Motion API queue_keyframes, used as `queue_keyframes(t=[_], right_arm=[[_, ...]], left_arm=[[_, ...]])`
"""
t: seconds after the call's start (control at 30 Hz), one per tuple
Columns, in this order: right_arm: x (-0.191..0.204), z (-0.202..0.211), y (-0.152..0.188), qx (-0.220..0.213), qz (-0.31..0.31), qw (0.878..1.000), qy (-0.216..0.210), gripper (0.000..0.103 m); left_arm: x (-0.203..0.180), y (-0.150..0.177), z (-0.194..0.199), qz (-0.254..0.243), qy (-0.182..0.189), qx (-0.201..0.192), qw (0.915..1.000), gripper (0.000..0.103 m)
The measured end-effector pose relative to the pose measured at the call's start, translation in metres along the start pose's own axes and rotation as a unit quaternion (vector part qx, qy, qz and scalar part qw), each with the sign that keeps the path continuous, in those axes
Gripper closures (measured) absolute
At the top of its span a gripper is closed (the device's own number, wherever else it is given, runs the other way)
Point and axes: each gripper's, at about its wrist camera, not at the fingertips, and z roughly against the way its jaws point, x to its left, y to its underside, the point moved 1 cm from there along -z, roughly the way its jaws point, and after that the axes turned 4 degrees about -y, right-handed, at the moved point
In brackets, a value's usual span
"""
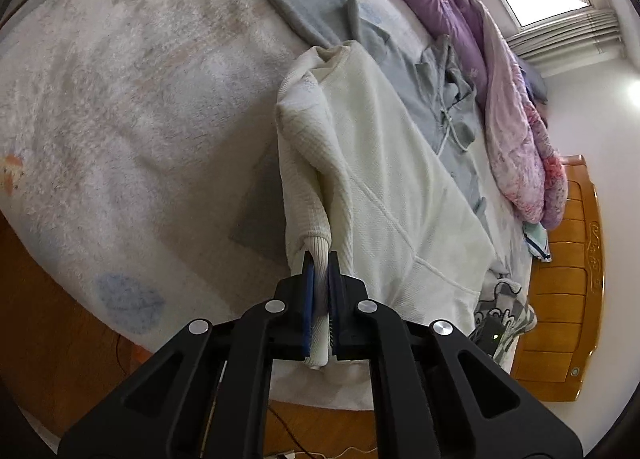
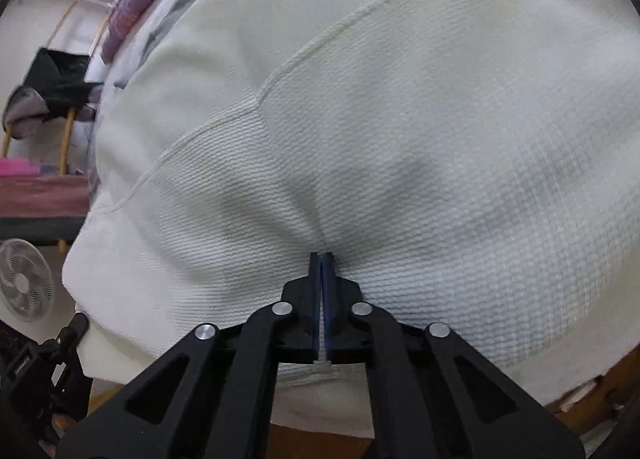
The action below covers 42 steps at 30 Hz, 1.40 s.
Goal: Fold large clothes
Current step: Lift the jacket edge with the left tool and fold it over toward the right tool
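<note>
We judge fold begun, mostly undone: white sweater (image 1: 384, 163) on bed (image 1: 120, 99), near edge. Left hand-held gripper (image 1: 319, 263) clamped on cuff; right hand-held gripper (image 2: 322, 259) pinching body fabric.

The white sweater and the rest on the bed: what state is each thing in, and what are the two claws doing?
White sweater: partly lifted off the bed, sleeve cuff raised.
Left claw: shut on the sweater's ribbed cuff.
Right claw: shut on a pinch of the sweater's body.
Grey hoodie: lying spread out, unfolded.
Purple quilt: bunched along the far side.
Fan: cannot tell if running.
</note>
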Motion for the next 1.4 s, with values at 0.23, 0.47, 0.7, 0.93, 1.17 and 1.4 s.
queue_keyframes(t=[0.23,0.47,0.7,0.93,1.17,1.4], right_arm=[[0.057,0.042,0.02,-0.026,0.176,0.98,-0.087,0.06],[0.102,0.051,0.058,-0.034,0.295,0.948,-0.116,0.043],[0.132,0.017,0.076,-0.052,0.341,0.933,-0.098,0.04],[0.152,-0.011,0.051,-0.097,0.305,0.944,-0.082,0.04],[0.162,-0.003,0.036,-0.108,0.295,0.945,-0.087,0.09],[0.11,0.049,0.001,-0.136,0.158,0.967,-0.145,0.091]], left_arm=[[-0.02,-0.002,0.007,0.003,0.04,0.003,0.9992,0.098],[-0.027,-0.009,0.006,0.028,0.062,0.017,0.9975,0.098],[-0.032,-0.011,0.007,0.033,0.073,0.019,0.9966,0.098],[-0.045,-0.008,0.007,-0.002,0.056,0.01,0.9984,0.098],[-0.059,-0.007,0.007,-0.014,0.065,0.002,0.9978,0.097],[-0.096,0.008,0.04,-0.078,0.122,-0.049,0.9882,0.061]])
